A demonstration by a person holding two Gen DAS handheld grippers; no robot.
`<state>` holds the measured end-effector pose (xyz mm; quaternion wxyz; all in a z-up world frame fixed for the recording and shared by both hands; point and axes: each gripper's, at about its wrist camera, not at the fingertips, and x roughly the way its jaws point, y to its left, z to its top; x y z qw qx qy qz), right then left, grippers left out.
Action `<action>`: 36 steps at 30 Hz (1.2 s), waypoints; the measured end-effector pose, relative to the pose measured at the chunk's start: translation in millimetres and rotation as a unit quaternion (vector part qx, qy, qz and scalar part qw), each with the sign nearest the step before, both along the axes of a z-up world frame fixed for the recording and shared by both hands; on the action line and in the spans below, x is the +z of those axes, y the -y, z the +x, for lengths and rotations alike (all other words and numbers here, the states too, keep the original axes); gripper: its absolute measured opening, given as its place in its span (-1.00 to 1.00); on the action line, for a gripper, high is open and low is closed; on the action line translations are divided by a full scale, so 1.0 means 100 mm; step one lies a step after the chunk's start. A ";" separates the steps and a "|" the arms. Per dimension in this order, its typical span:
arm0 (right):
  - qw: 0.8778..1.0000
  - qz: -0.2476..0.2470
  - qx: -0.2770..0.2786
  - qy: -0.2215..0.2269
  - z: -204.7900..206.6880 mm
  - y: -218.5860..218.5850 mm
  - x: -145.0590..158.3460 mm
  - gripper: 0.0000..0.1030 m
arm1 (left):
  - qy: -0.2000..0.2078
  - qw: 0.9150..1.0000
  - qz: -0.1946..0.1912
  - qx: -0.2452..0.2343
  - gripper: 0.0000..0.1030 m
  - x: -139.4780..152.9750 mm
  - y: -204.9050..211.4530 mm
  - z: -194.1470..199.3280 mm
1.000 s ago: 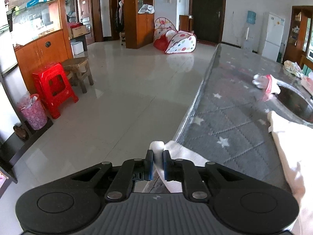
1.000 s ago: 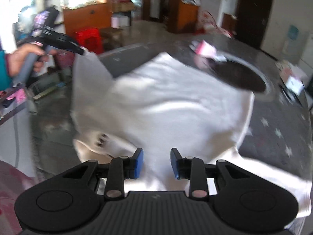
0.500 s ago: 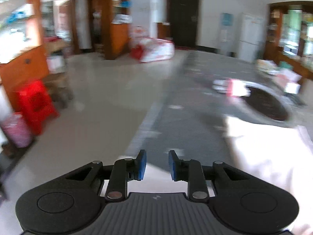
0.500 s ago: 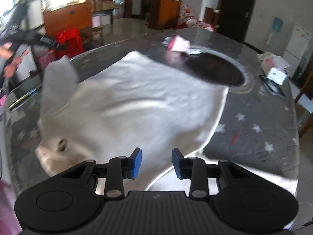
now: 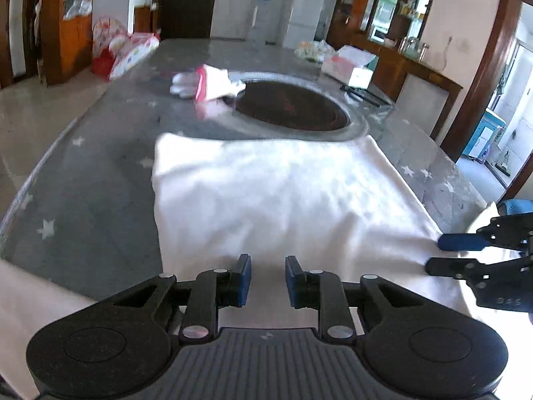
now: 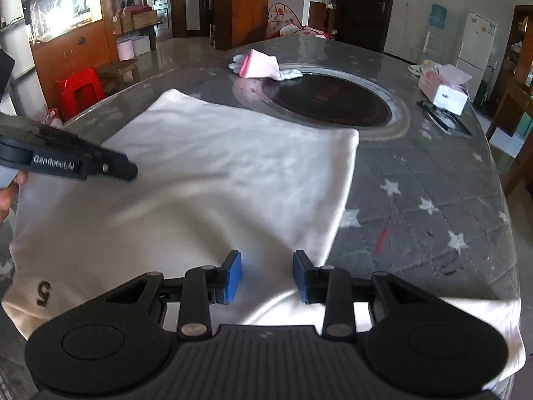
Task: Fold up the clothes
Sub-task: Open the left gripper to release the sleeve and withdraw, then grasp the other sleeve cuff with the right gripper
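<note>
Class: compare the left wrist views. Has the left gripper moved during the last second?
Yes. The left gripper, open, has swung right from the table edge toward the round dark inset, which is now ahead, and sits over the white garment.

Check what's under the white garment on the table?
The white garment lies on the grey star-print table cover, visible around its edges. Whatever sits directly beneath the cloth is covered. Its far edge stops short of the round dark inset.
</note>
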<state>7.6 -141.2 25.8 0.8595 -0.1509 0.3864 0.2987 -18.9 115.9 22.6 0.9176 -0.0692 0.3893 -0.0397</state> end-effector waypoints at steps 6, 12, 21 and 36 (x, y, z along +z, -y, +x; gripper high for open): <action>1.000 -0.013 0.003 0.006 0.03 0.03 0.04 -0.33 | -0.002 1.000 -0.009 0.027 -0.52 0.02 -0.26 0.05; 1.000 0.008 0.007 0.012 0.19 -0.10 0.11 -0.32 | 0.003 1.000 -0.013 0.025 -0.48 0.12 -0.28 0.24; 1.000 -0.002 -0.002 -0.002 0.55 -0.24 0.01 -0.31 | -0.018 0.998 -0.010 0.060 -0.48 0.01 -0.48 0.74; 0.999 0.025 -0.043 -0.001 1.13 -0.24 0.00 -0.12 | -0.015 0.998 0.003 0.065 -0.18 0.04 -0.48 0.95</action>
